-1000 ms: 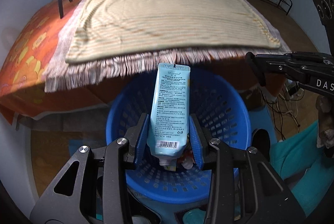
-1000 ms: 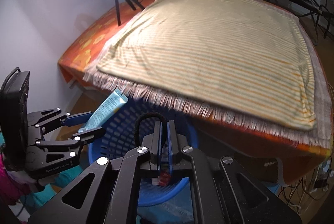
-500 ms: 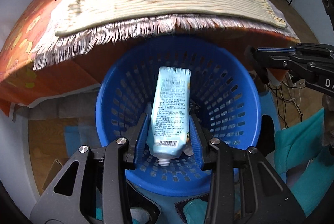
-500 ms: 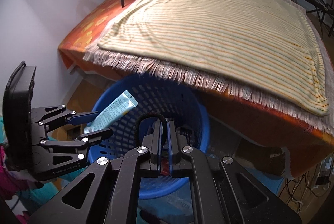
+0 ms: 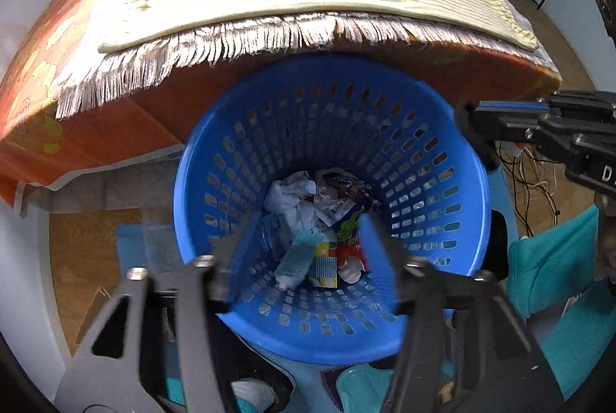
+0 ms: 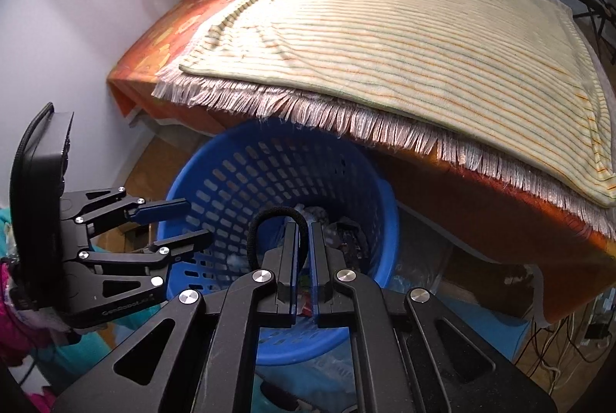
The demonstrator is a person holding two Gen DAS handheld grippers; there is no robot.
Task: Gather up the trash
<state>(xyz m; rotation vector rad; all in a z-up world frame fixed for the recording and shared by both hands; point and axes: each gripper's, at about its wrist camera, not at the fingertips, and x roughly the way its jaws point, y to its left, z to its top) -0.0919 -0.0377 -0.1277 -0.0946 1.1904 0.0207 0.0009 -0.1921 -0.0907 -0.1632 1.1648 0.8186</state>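
Your left gripper (image 5: 304, 239) hangs over the blue basket (image 5: 454, 182), fingers wide, holding nothing. The tube (image 5: 294, 259) lies at the basket bottom among wrappers (image 5: 338, 209). Your right gripper (image 6: 304, 243) has its fingers narrow, pinching a black hair tie (image 6: 256, 224) over the basket, at the bed (image 6: 385, 39) edge.

The left gripper (image 6: 192, 225) carries embossed lettering along its lower arm in the right wrist view, reading roughly "GenRobot.AI". The right gripper (image 5: 471, 122) shows a single white letter "D" at the picture's edge. Print on the wrappers (image 5: 335, 210) is too small to read.
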